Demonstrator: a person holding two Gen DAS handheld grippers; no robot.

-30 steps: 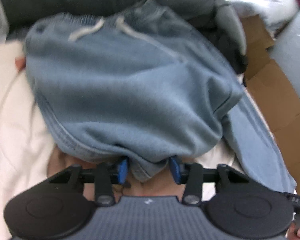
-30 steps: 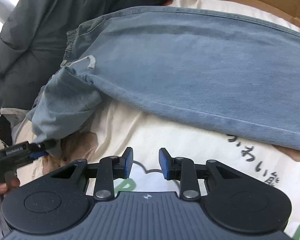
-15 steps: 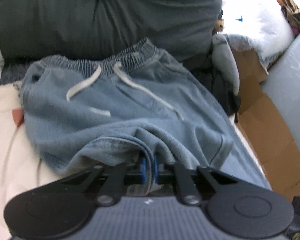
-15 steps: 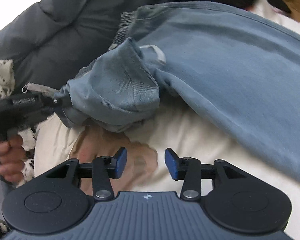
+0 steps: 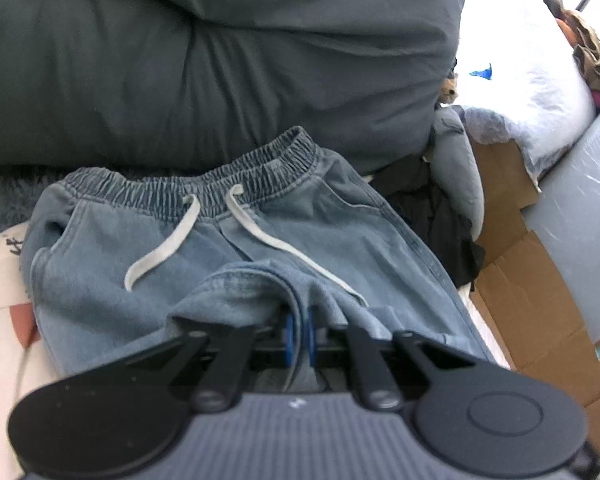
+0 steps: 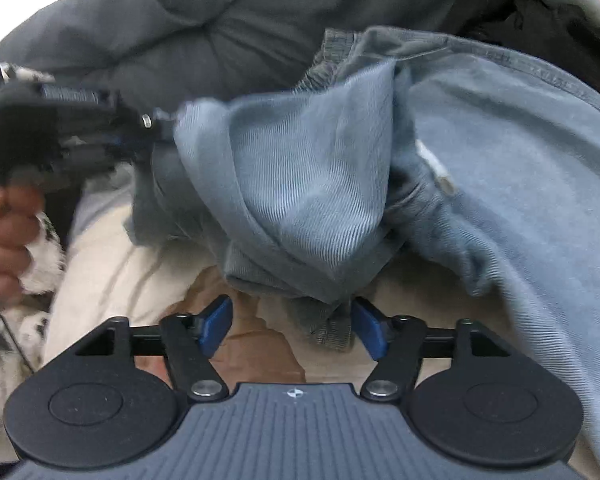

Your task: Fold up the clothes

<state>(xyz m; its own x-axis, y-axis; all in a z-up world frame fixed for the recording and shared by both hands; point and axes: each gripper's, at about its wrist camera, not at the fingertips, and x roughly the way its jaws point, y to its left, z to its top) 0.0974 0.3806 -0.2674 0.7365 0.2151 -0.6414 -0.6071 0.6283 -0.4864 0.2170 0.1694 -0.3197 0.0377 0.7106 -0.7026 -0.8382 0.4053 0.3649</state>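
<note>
Light blue denim trousers (image 5: 340, 240) lie on a cream sheet, elastic waistband and white drawstring (image 5: 164, 248) at the far end. My left gripper (image 5: 298, 330) is shut on a hem of the trousers, lifted over the legs. In the right wrist view the same left gripper (image 6: 140, 136) shows at the left, held by a hand (image 6: 4, 232), pulling a bunched fold of the trousers (image 6: 300, 184). My right gripper (image 6: 290, 326) is open, its blue pads on either side of a hanging hem corner, not closed on it.
A dark grey duvet (image 5: 220, 60) fills the back behind the waistband. Brown cardboard (image 5: 540, 300) lies at the right beside a pale wall. A black garment (image 5: 440, 216) and a white pillow (image 5: 540, 92) sit at the far right. The cream printed sheet (image 6: 140, 272) lies under the trousers.
My left gripper shut on the trouser hem and carried it toward the waistband. My right gripper moved in close under the lifted fold and opened wider.
</note>
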